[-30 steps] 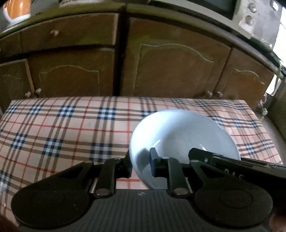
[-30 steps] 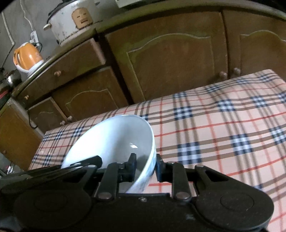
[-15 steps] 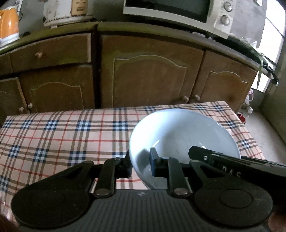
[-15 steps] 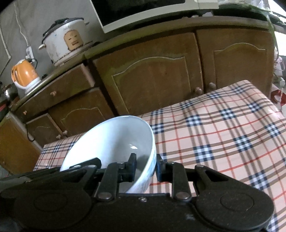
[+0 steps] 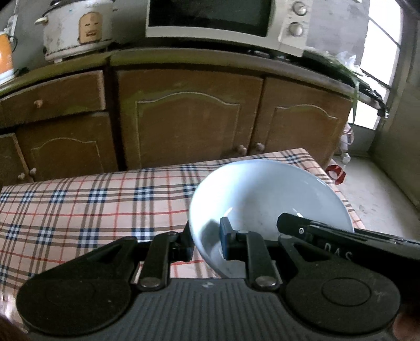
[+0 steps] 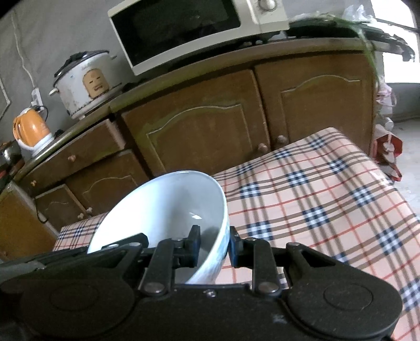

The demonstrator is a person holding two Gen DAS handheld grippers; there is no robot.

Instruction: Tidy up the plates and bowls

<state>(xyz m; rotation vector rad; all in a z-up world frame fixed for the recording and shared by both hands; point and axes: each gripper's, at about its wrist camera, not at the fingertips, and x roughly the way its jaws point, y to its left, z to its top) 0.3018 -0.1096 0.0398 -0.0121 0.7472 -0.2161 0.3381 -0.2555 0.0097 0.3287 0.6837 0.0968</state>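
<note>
Both grippers carry one white bowl [image 5: 267, 194] above the plaid tablecloth [image 5: 92, 204]. My left gripper [image 5: 206, 240] is shut on the bowl's left rim, one finger outside the wall and one inside. In the right wrist view the same white bowl [image 6: 168, 207] fills the lower left, and my right gripper [image 6: 214, 245] is shut on its right rim. The right gripper's black body crosses the bowl's right side in the left wrist view. The bowl looks empty and is tilted a little.
Brown cabinets [image 5: 189, 118] stand close behind the table. On their counter sit a microwave [image 5: 225, 18], a white rice cooker [image 6: 86, 81] and an orange kettle [image 6: 30, 131]. The table's right edge [image 6: 386, 178] drops to the floor near a window.
Both grippers have risen and drawn back with the bowl still held. More of the counter, the microwave and the rice cooker have come into view, and the table looks farther below.
</note>
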